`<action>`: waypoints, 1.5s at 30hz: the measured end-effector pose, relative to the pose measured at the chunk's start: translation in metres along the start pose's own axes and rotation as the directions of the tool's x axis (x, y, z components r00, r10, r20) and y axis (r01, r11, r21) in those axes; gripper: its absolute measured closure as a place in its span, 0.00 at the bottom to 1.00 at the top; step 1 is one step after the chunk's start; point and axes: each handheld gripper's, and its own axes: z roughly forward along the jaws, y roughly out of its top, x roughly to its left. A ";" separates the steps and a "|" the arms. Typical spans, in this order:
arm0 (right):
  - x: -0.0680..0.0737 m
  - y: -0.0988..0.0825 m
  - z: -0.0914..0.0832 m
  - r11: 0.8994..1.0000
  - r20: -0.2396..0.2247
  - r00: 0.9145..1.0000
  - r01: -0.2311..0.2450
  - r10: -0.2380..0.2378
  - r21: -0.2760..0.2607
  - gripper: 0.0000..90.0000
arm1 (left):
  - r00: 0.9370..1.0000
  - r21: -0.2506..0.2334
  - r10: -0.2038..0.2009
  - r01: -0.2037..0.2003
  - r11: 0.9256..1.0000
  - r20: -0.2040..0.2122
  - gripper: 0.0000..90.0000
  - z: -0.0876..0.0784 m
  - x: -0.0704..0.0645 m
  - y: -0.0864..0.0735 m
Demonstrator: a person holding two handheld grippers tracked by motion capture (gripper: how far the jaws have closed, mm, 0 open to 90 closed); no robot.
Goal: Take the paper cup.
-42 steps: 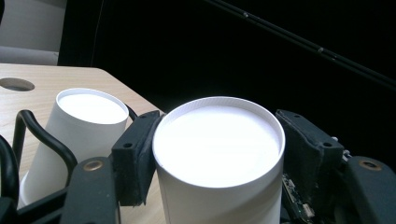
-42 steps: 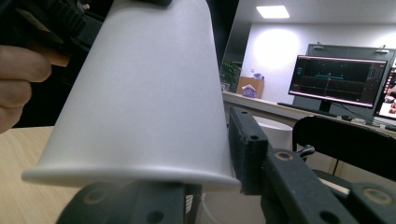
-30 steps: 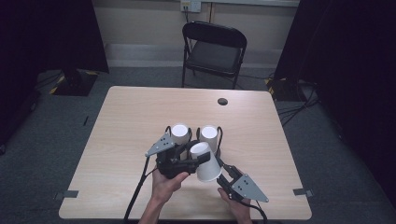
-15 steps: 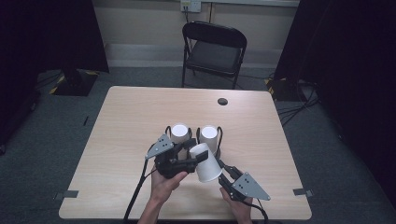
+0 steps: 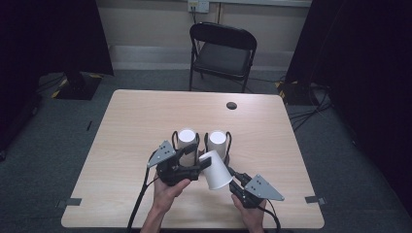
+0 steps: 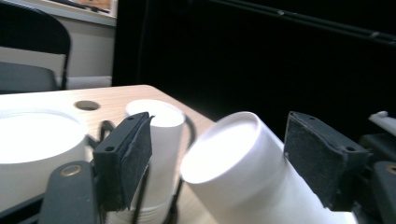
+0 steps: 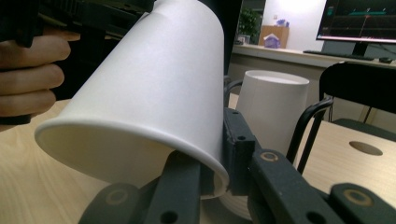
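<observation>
A white paper cup [image 5: 215, 170] hangs tilted over the table's near middle, its closed bottom pointing up and left. My right gripper [image 5: 234, 183] is shut on the cup's rim wall [image 7: 149, 93], one jaw inside and one outside. My left gripper [image 5: 197, 162] is at the cup's bottom end; its jaws have just been opening. In the left gripper view the cup's bottom [image 6: 233, 163] lies between the pads [image 6: 123, 158] with a gap on each side. Two more white cups [image 5: 186, 138] [image 5: 217, 141] stand upside down in black wire holders just behind.
The wooden table [image 5: 141, 116] has a round cable hole [image 5: 231, 105] toward its far edge. A black folding chair [image 5: 223, 48] stands behind the table. Cables trail from both grippers off the near edge. Dark curtains flank the room.
The left gripper's jaws have spread apart off the tilted cup's bottom end. The cup stays pinched at its rim by the right gripper, in nearly the same place.
</observation>
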 end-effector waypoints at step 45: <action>-0.011 0.011 0.000 0.909 -0.119 0.993 0.026 0.026 0.416 0.94 | 0.930 0.121 0.361 -0.352 0.928 -0.065 0.19 -0.021 -0.007 -0.036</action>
